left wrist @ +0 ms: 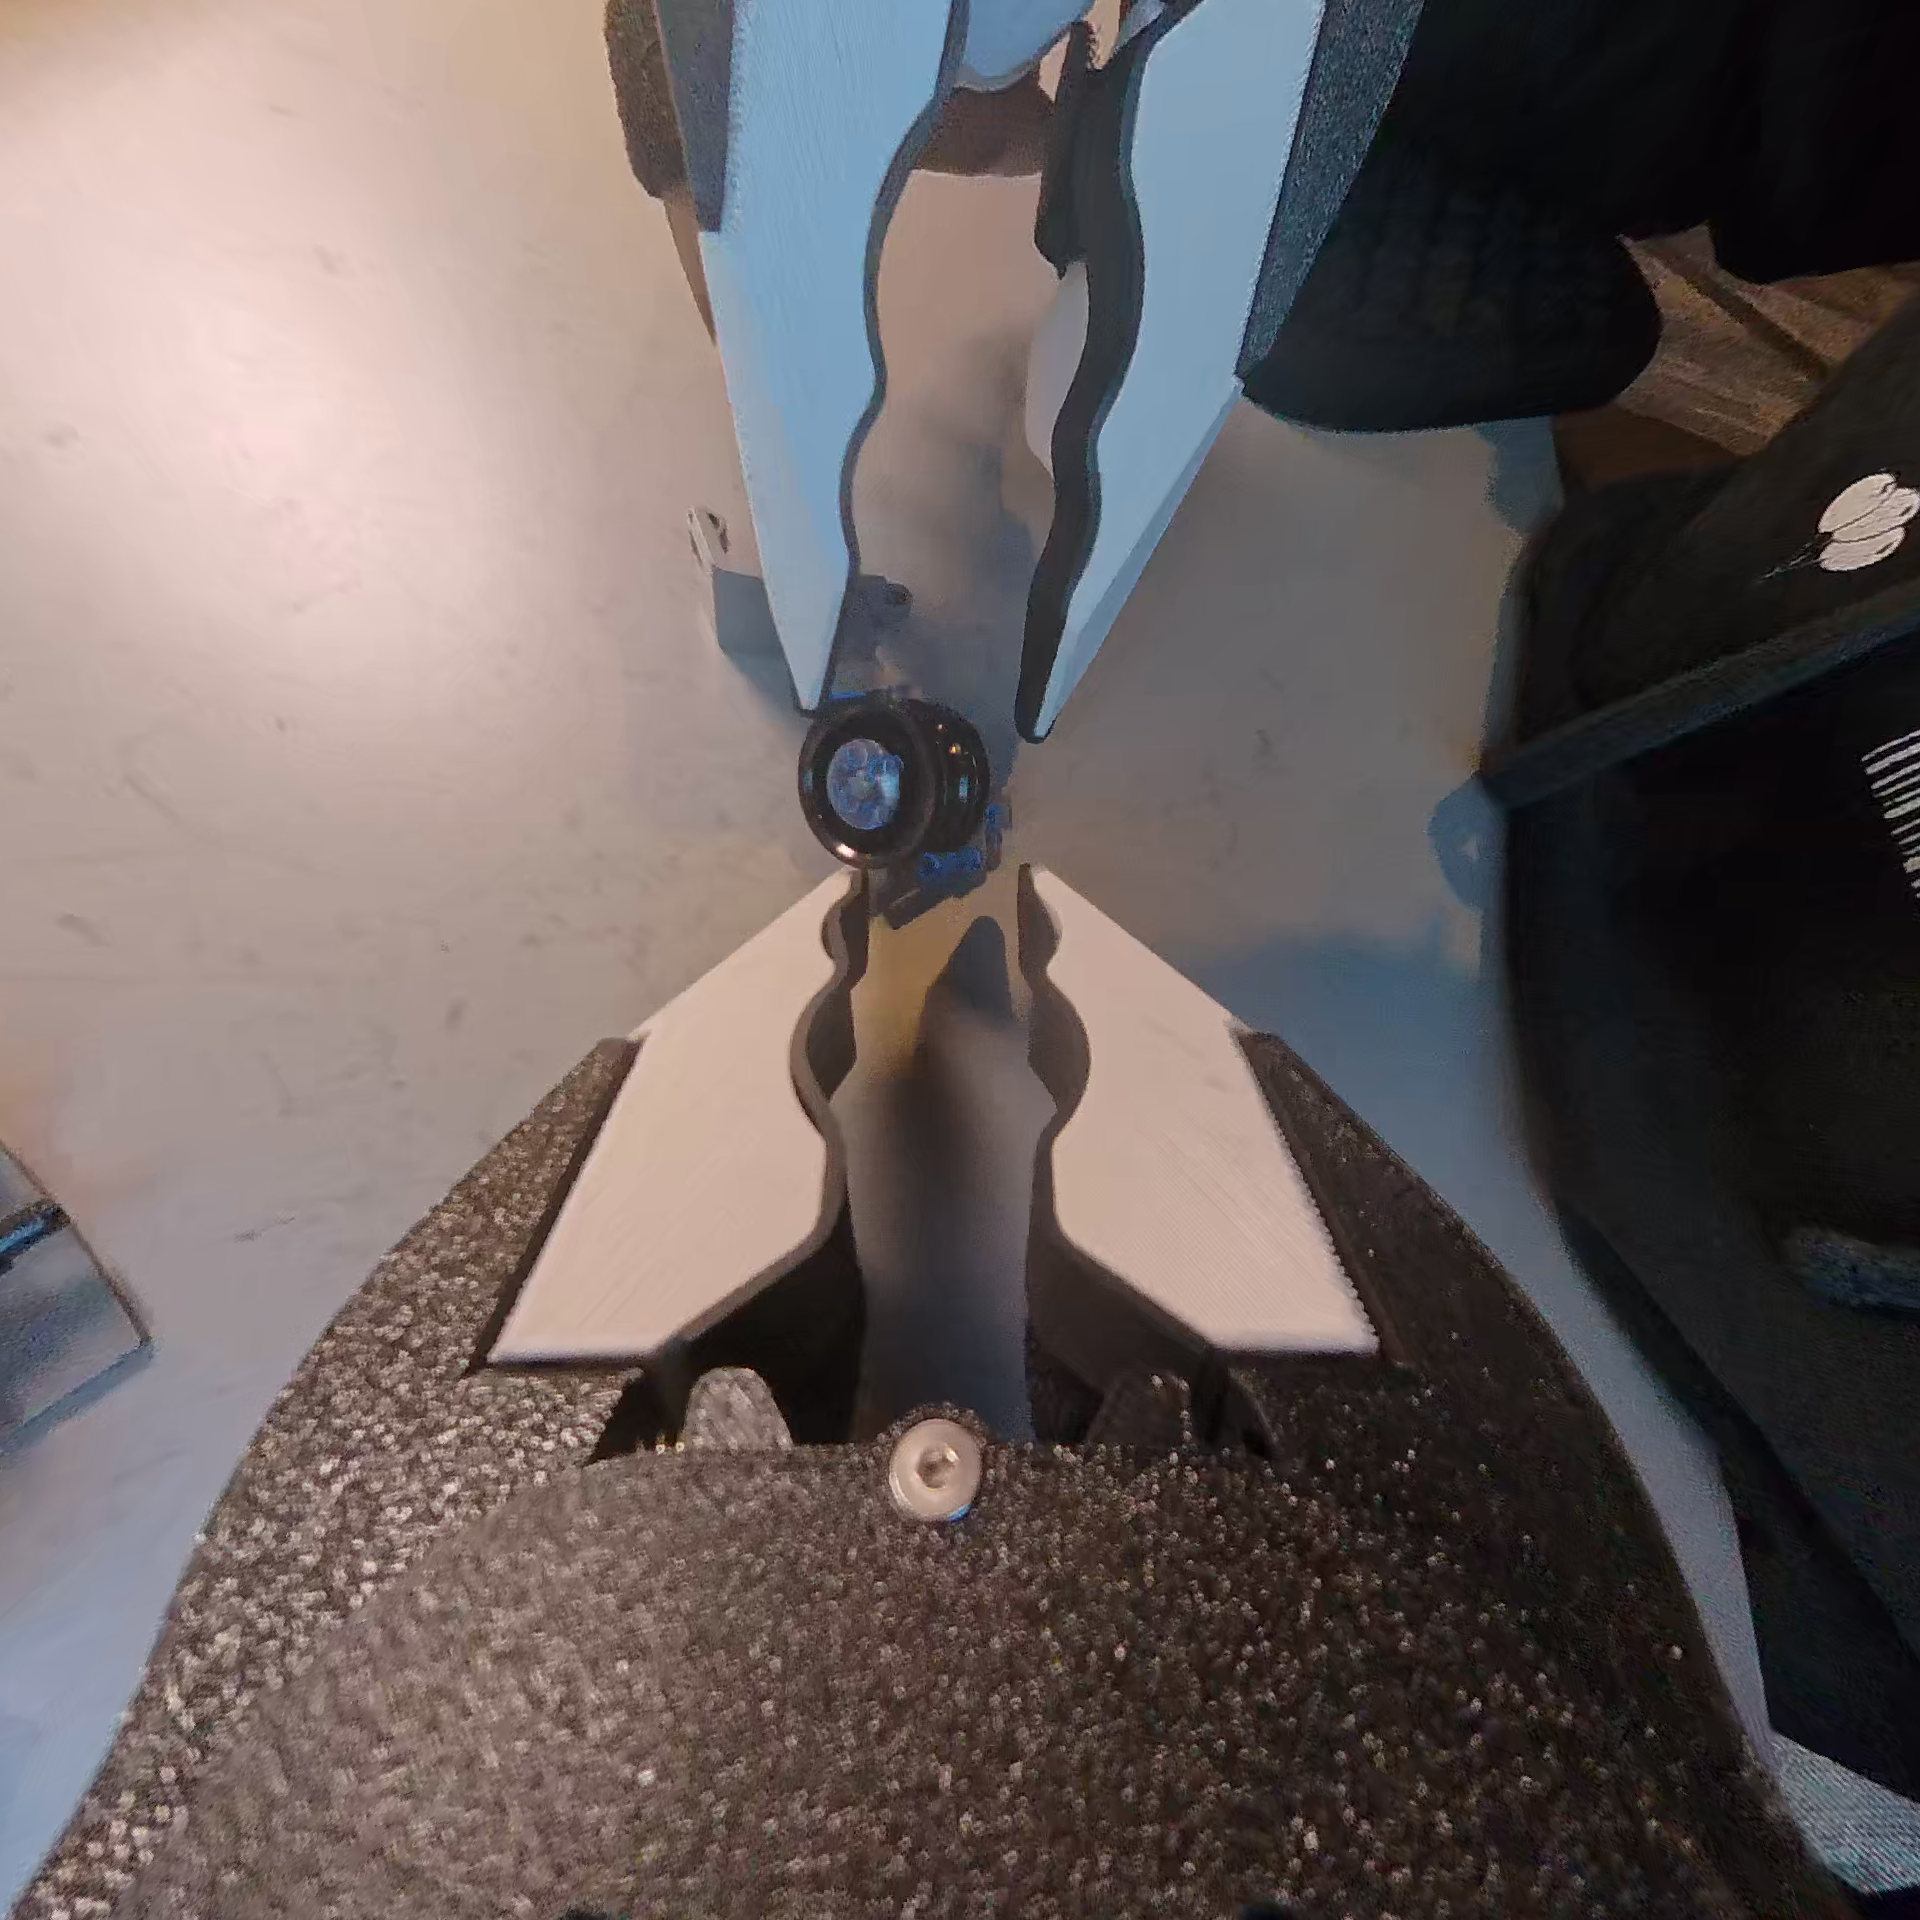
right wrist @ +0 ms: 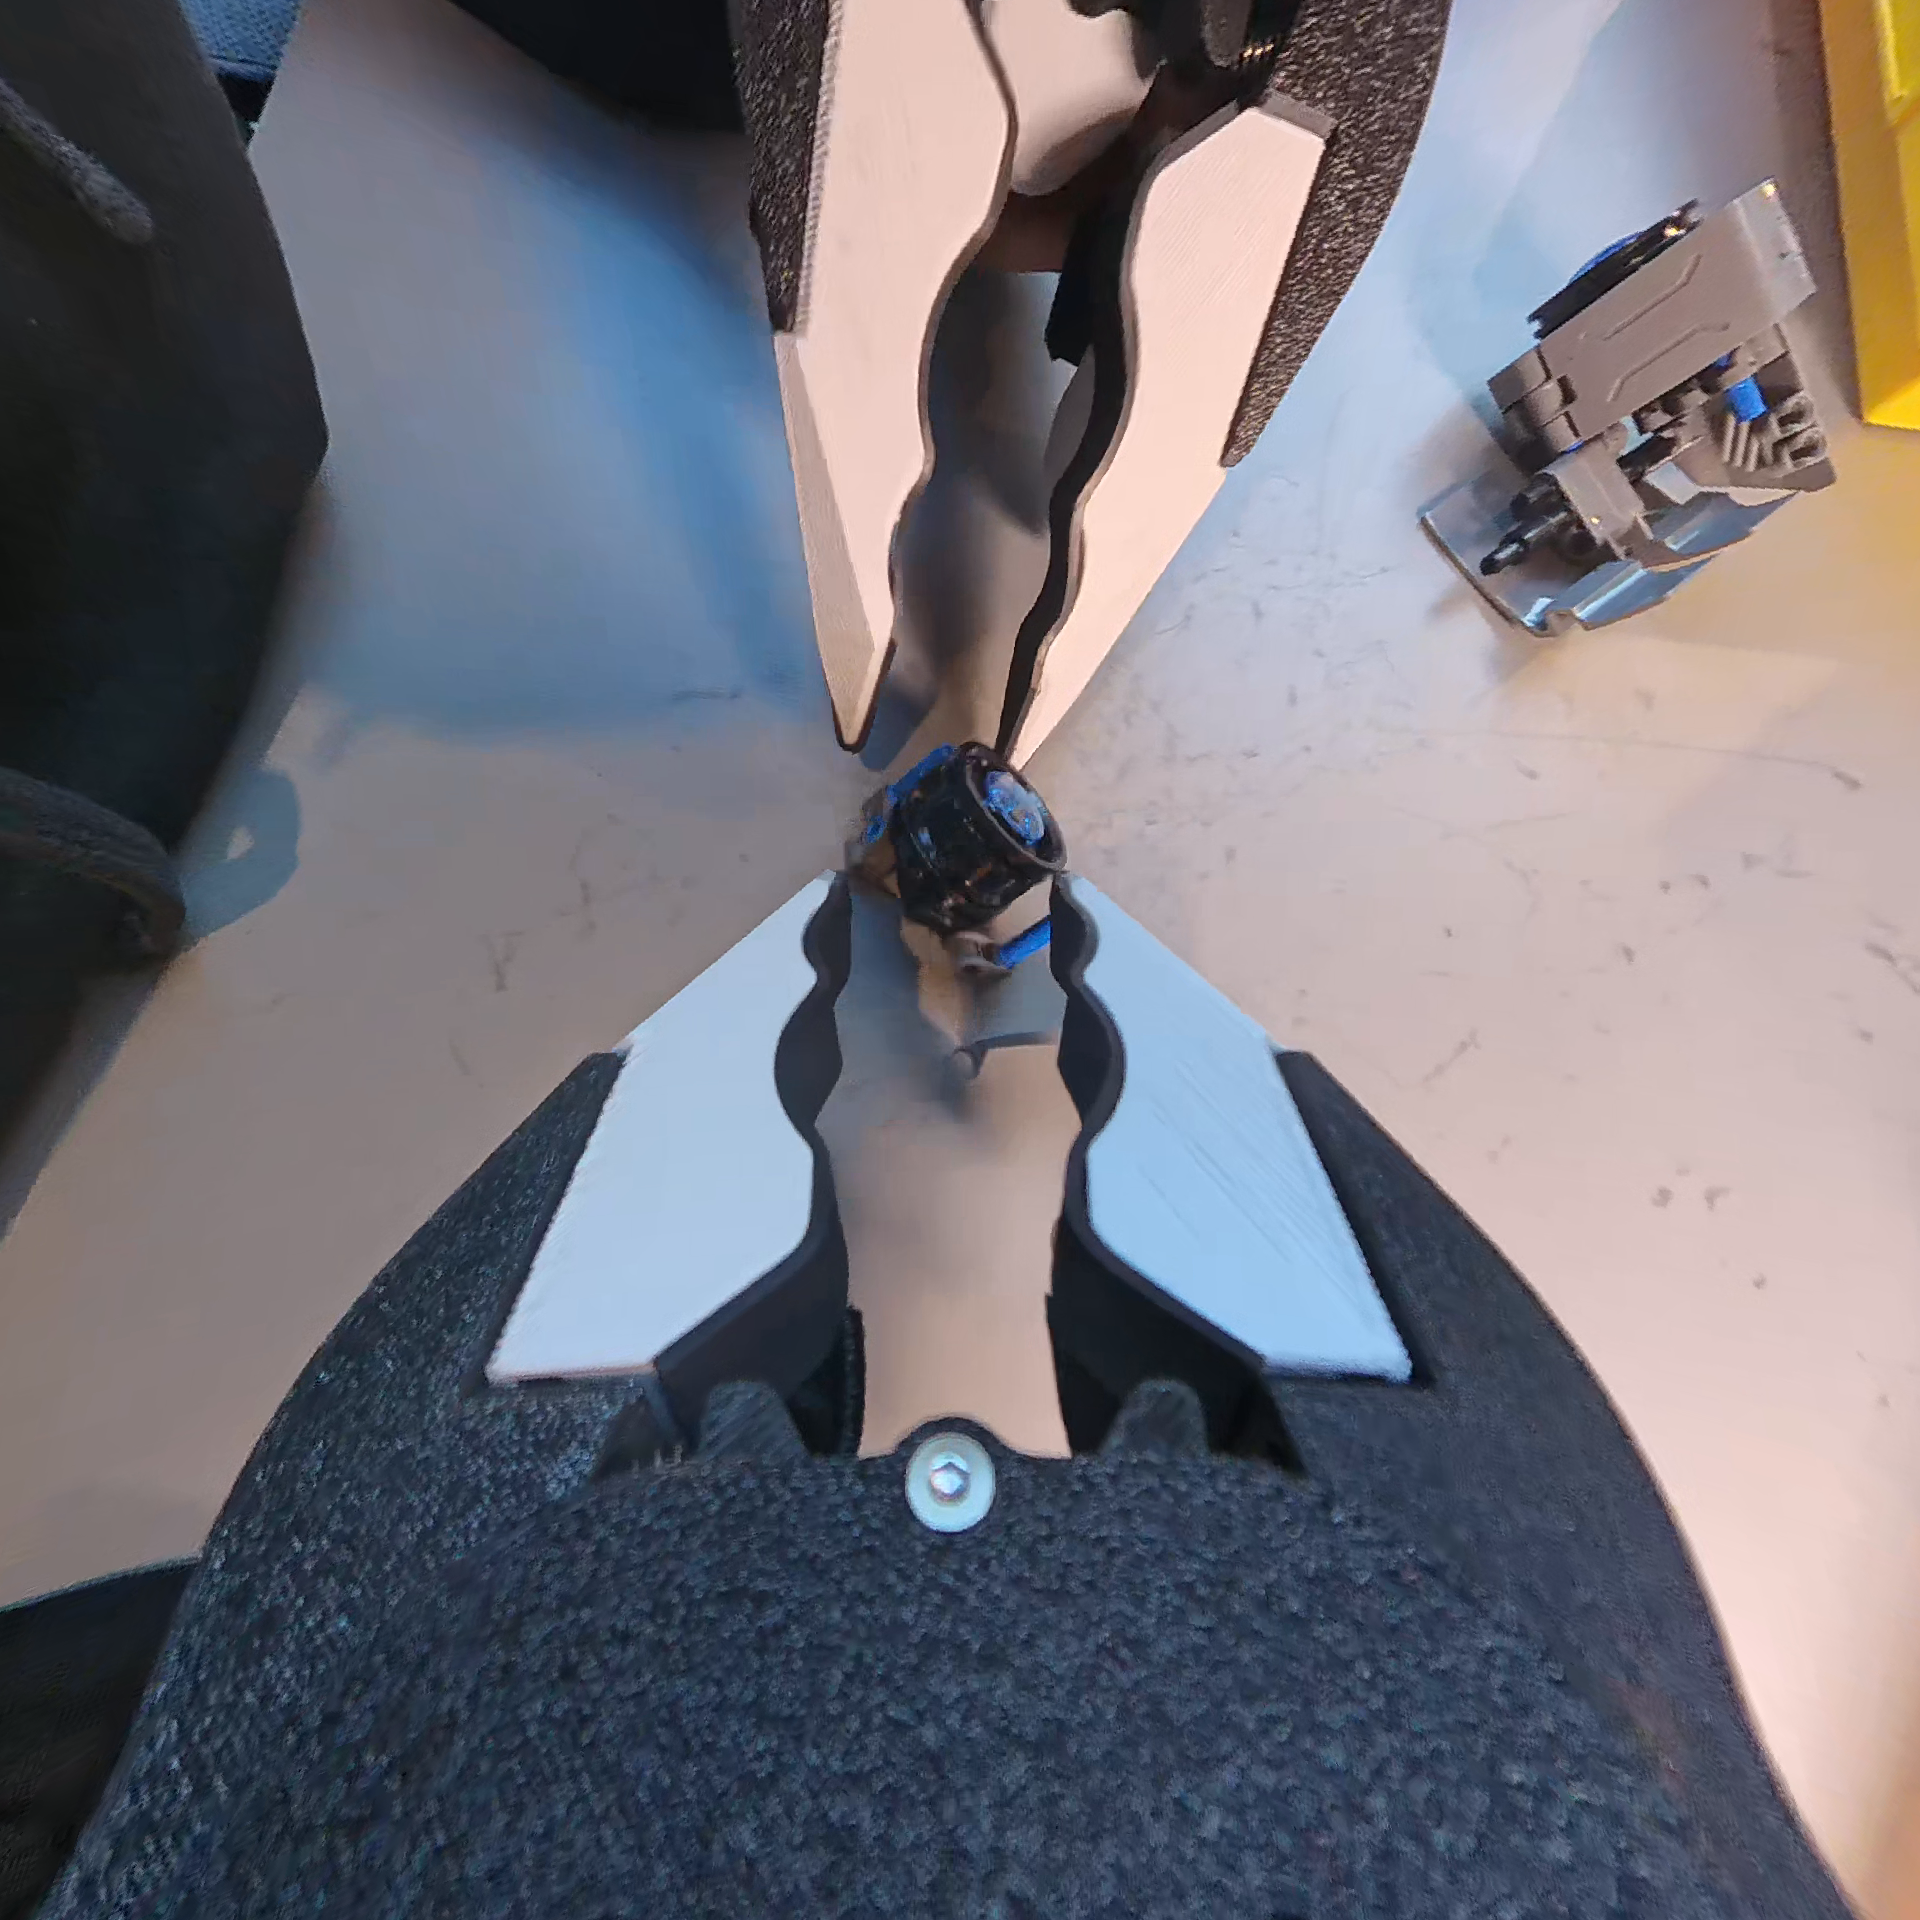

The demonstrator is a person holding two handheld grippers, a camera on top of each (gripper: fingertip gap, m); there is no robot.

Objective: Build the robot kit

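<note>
Black wheel part (left wrist: 891, 781) between both grippers' parted fingers (left wrist: 1122, 997); grey assembly (right wrist: 1652, 416) nearby.

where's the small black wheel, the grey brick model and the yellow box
small black wheel (right wrist: 971, 836), right wrist view, its tyre
grey brick model (right wrist: 1652, 416), right wrist view, its top panel
yellow box (right wrist: 1886, 208), right wrist view, its side wall
</note>
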